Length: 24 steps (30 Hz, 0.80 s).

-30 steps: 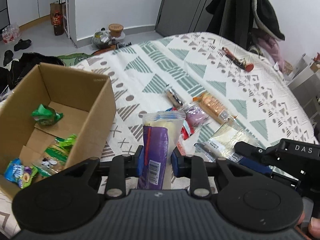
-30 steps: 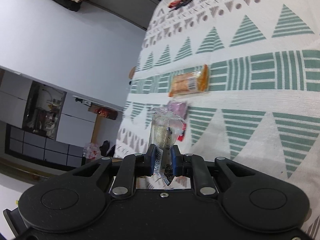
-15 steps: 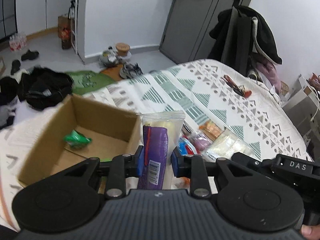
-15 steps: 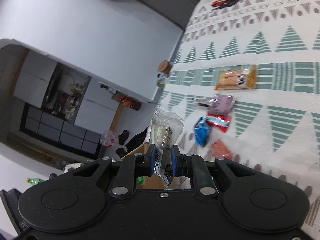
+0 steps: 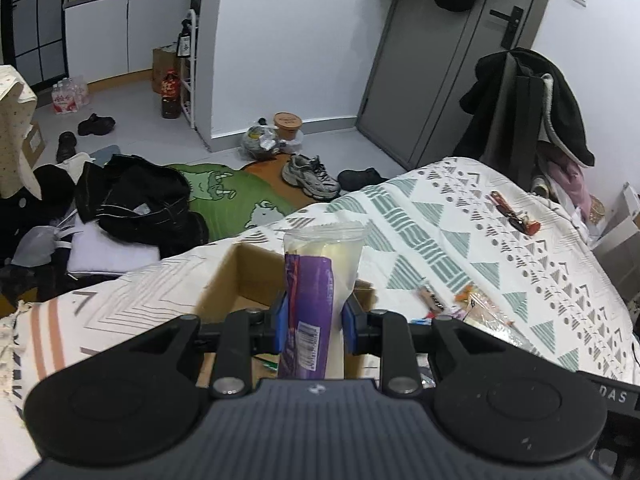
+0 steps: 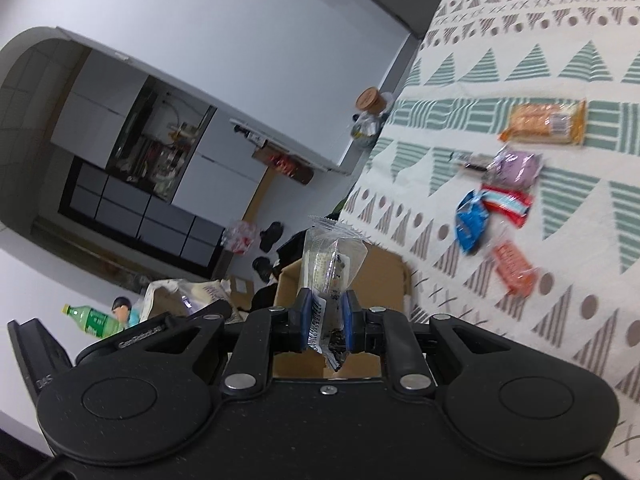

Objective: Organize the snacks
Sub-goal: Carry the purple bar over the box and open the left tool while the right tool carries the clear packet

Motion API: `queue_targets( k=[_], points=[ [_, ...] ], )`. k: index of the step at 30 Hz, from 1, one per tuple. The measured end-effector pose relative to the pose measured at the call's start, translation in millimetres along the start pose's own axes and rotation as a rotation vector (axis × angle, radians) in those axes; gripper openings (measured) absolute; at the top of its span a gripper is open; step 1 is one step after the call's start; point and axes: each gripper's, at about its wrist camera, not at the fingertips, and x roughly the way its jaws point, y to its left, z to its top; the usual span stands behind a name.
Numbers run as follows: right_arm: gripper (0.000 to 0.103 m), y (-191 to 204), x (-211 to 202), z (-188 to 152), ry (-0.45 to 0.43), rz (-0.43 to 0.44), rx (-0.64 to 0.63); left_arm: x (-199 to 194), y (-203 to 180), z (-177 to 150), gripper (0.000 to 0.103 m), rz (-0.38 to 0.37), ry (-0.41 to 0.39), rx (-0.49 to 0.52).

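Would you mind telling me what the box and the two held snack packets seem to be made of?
Box: plain brown corrugated cardboard, matte, by its look.
Purple packet in the left gripper: glossy plastic film, clear top with a crimped seal.
Clear packet in the right gripper: thin transparent plastic, serrated edge, contents visible.

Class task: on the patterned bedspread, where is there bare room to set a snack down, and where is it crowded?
Bare bedspread lies between the cardboard box and the red tool near the far edge. It is crowded right of the box, where the orange cracker pack, purple packet and blue packet cluster.
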Motion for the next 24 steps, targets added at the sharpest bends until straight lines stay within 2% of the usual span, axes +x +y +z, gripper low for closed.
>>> queue_targets(
  k=[4,5,6,12,13,16,17,19,20,21,22,24],
  points=[
    [0.014,8,8,-7,0.018,0.011,-0.014,7,13,-2,0.026,0.015,0.010,-0.007],
    [0.011,9,10,-8,0.023,0.015,-0.015,9,16,-2,0.026,0.017,0.017,-0.012],
    [0.001,10,12,-9,0.028,0.020,-0.013,12,18,-3,0.027,0.020,0.023,-0.016],
    [0.000,21,31,-11,0.056,0.052,-0.028,28,29,-11,0.027,0.038,0.062,-0.028],
    [0.000,22,34,-12,0.059,0.050,-0.028,30,30,-12,0.030,0.036,0.062,-0.023],
    [0.000,17,35,-13,0.073,-0.004,-0.019,34,33,-16,0.033,0.038,0.092,-0.020],
    [0.003,13,35,-13,0.082,-0.021,-0.003,35,35,-16,0.035,0.035,0.099,-0.022],
    [0.008,5,35,-15,0.092,-0.052,0.016,35,37,-17,0.046,0.036,0.100,-0.024],
    [0.015,0,34,-16,0.096,-0.075,0.028,35,38,-18,0.049,0.039,0.095,-0.025],
    [0.028,-3,35,-18,0.104,-0.089,0.035,34,38,-18,0.051,0.040,0.094,-0.026],
    [0.032,-7,36,-20,0.113,-0.105,0.040,34,39,-18,0.052,0.038,0.094,-0.030],
    [0.034,-10,37,-25,0.131,-0.132,0.037,33,40,-19,0.053,0.030,0.095,-0.037]
  ],
)
